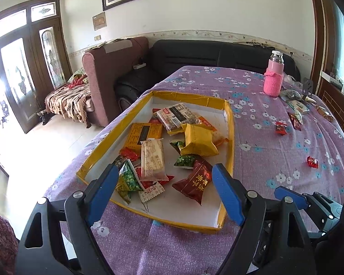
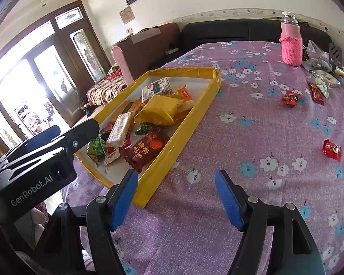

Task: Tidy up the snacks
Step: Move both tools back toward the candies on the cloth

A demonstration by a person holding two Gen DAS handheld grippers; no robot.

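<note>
Blue pads line both pairs of fingers, and both pairs stand wide apart with nothing held between them. The left gripper (image 1: 164,171) hovers over the near end of the yellow-rimmed tray (image 1: 229,123); between its fingers, lower down in the tray, lie a dark red packet (image 1: 193,184) with gold characters, a pale biscuit bar (image 1: 152,159) and a green pea packet (image 1: 129,178) that sits just beside the left pad. No pad touches any of them.

The right gripper (image 2: 176,177) hangs over bare purple flowered cloth (image 2: 252,137), just past the tray's near corner, its left finger close to the yellow rim and the dark red packet a little beyond it inside the tray.

Farther into the tray a yellow packet (image 1: 199,141) rests on other wrappers, with an orange box (image 1: 146,133) beside it and a clear-wrapped pack (image 1: 175,115) behind.

Out on the cloth, well to the right of both grippers, two small red candies (image 2: 331,149) lie apart from each other. Beyond them a loose cluster of wrappers (image 2: 321,84) sits near a bottle in a pink knitted sleeve (image 2: 291,45) at the table's far edge.
</note>
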